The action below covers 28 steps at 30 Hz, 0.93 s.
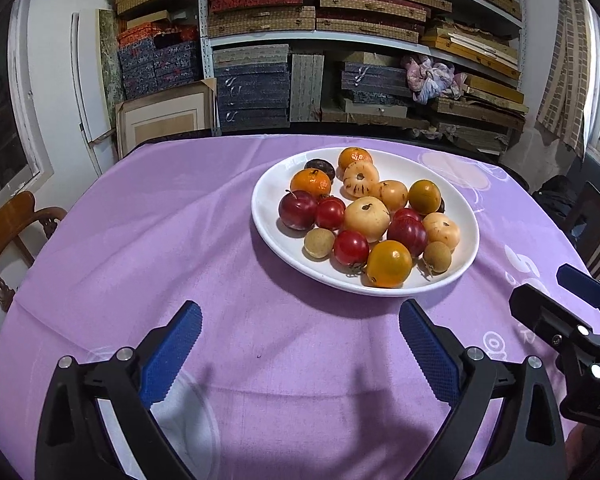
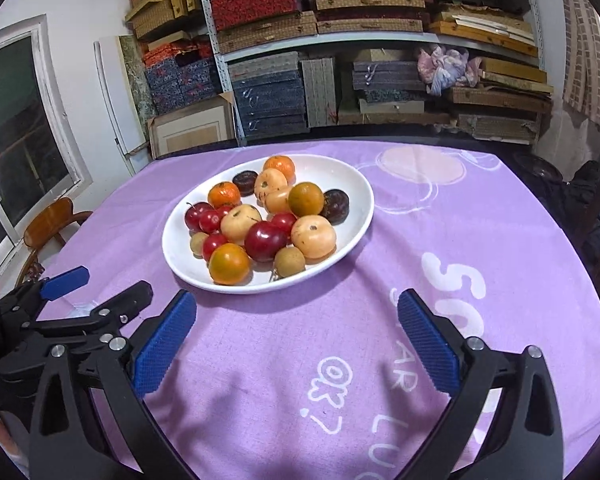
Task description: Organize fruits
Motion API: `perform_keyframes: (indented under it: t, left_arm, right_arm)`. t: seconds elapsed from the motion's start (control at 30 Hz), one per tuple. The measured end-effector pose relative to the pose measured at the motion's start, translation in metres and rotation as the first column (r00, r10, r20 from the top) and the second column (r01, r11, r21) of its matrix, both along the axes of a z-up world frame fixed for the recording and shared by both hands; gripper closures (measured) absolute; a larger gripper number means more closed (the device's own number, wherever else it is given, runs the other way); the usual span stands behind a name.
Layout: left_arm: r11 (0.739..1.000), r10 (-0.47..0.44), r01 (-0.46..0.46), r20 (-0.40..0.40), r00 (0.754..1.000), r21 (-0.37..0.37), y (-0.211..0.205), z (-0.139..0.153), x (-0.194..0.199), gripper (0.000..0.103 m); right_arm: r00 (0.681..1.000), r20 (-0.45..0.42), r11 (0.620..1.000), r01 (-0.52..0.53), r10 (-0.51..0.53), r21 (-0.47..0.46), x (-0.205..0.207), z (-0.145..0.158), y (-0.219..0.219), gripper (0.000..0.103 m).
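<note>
A white plate sits on the purple tablecloth and holds several mixed fruits: oranges, red plums, small red fruits, pale peach-coloured fruits, brown longans and dark purple fruits. My left gripper is open and empty, low over the cloth in front of the plate. My right gripper is open and empty, also in front of the plate. Each gripper shows at the edge of the other's view.
The purple tablecloth covers a round table. A wooden chair stands at the left. Another dark chair stands at the right. Shelves of stacked boxes fill the back wall.
</note>
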<state>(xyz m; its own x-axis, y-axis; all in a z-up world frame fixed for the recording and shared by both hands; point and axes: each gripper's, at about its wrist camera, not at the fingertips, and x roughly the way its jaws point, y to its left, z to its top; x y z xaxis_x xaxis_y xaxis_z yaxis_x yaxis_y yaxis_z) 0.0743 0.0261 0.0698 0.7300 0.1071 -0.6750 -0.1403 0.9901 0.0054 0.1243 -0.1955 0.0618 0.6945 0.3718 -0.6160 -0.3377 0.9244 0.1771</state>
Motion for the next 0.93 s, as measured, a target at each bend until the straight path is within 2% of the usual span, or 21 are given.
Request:
perform_keyframes:
  t: [0.27,0.47,0.57,0.83,0.93]
  left_arm:
    - [0.992,0.015,-0.012,0.026,1.000,-0.126,0.022,-0.001,-0.001,0.003]
    - [0.997,0.027,-0.023,0.064,0.998,-0.067,0.014,0.002,-0.006,0.003]
    - [0.999,0.035,-0.035,0.093,0.995,-0.002,0.005,0.005,-0.010,0.003]
    - [1.000,-0.007,0.008,0.034,0.999,-0.020,0.000,-0.003,-0.004,0.003]
    - [1.000,0.001,-0.001,0.038,0.999,0.009,-0.003,-0.005,-0.005,0.003]
  right_arm:
    - [1.000,-0.028,1.000,-0.006,0.005,-0.015,0.005,-0.014,0.003,0.004]
    - [0.999,-0.032,1.000,-0.015,0.015,-0.024,0.006,-0.016,0.006,0.004]
    - [0.999,-0.034,1.000,-0.015,0.015,-0.018,0.007,-0.016,0.005,0.004]
    - [1.000,-0.029,1.000,-0.010,0.010,-0.019,0.007,-0.016,0.003,0.004]
    - [0.999,-0.035,1.000,-0.017,0.016,-0.022,0.006,-0.018,0.004,0.004]
